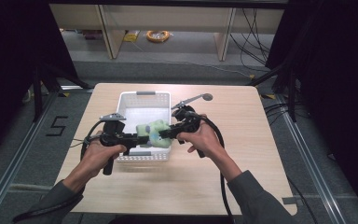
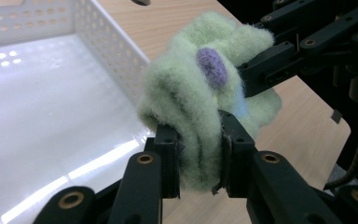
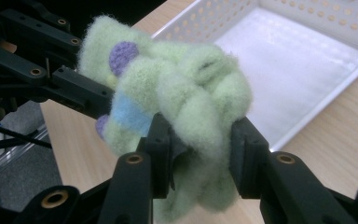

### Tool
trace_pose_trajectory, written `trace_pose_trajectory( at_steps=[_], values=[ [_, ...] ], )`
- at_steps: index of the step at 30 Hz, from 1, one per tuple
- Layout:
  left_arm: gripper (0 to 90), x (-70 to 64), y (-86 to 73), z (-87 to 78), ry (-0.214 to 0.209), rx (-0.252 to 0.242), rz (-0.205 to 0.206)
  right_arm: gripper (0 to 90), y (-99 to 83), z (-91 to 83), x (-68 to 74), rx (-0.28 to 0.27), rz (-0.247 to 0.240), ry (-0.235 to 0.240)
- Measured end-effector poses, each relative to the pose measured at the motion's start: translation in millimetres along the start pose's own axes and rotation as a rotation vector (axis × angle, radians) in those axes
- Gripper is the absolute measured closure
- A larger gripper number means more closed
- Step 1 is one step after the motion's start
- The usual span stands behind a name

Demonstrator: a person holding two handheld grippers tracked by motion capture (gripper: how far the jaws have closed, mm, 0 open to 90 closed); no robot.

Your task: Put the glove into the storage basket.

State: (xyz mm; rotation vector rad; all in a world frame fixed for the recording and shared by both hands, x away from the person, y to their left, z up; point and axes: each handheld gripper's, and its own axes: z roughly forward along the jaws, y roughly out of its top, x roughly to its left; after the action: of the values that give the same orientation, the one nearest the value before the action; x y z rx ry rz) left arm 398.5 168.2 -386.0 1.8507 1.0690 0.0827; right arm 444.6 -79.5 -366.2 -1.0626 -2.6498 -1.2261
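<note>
High view, centre frame: both claws, left claw [image 1: 142,136] and right claw [image 1: 164,134], pinch the soft, light fuzzy green sock [image 1: 154,132]; bunched folds give the best purchase.

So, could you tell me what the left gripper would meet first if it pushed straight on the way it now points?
Probably the right gripper. The left gripper is shut on the fuzzy green sock, and the right gripper's jaws clamp the sock's far side, directly ahead. Depth is hard to judge.

Grey floor [image 1: 177,70], pale wooden shelving [image 1: 168,18], black drapes [image 1: 335,70]; trailing cables [image 1: 256,42]
</note>
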Motion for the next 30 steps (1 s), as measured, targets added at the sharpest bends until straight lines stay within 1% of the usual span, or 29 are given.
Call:
trace_pose_trajectory(
  at_steps=[1,3,7,11,14,17,21,23,24,25,26,27,28,30],
  values=[
    [72.3,4.3,0.4,-0.6,0.006,0.001,-0.012,65.7,2.9,3.7,-0.4,-0.002,0.001,-0.008],
    [72.3,9.5,0.5,-0.6,0.014,0.001,-0.02,65.6,8.6,12.1,-0.6,0.0,-0.011,-0.007],
    [72.3,23.5,-0.1,1.1,0.033,0.009,-0.042,65.6,15.7,25.7,-5.1,0.014,0.007,-0.005],
    [72.3,33.9,-2.1,3.9,0.042,0.031,-0.066,65.7,20.4,40.4,-12.4,0.041,0.016,0.012],
    [72.3,41.3,-3.8,6.2,0.05,0.04,-0.08,65.6,23.3,49.8,-14.7,0.069,0.05,0.013],
    [72.3,49.2,-7.2,8.6,0.054,0.048,-0.097,65.7,25.4,58.1,-16.4,0.081,0.044,0.013],
    [72.2,55.8,-9.7,11.0,0.06,0.063,-0.11,65.7,26.7,69.4,-18.5,0.107,0.057,0.009],
    [72.1,58.3,-10.7,13.7,0.072,0.067,-0.118,65.6,26.8,73.6,-19.6,0.118,0.066,0.009],
    [72.1,60.0,-11.1,15.0,0.074,0.081,-0.111,65.6,26.7,76.6,-21.2,0.12,0.059,0.007],
    [72.1,60.1,-12.0,17.3,0.085,0.081,-0.117,65.6,26.6,78.7,-21.4,0.128,0.067,0.005],
    [72.1,60.9,-12.8,19.0,0.092,0.087,-0.11,65.6,26.5,80.9,-22.2,0.136,0.066,0.001],
    [72.0,61.6,-13.5,20.7,0.093,0.094,-0.114,65.6,26.2,83.4,-23.6,0.139,0.059,-0.003],
    [72.0,63.6,-14.1,21.1,0.097,0.111,-0.101,65.6,26.0,85.3,-24.2,0.146,0.066,-0.006],
    [71.9,64.8,-15.2,24.7,0.108,0.107,-0.12,65.6,25.3,89.0,-25.7,0.156,0.079,-0.008]
  ],
)
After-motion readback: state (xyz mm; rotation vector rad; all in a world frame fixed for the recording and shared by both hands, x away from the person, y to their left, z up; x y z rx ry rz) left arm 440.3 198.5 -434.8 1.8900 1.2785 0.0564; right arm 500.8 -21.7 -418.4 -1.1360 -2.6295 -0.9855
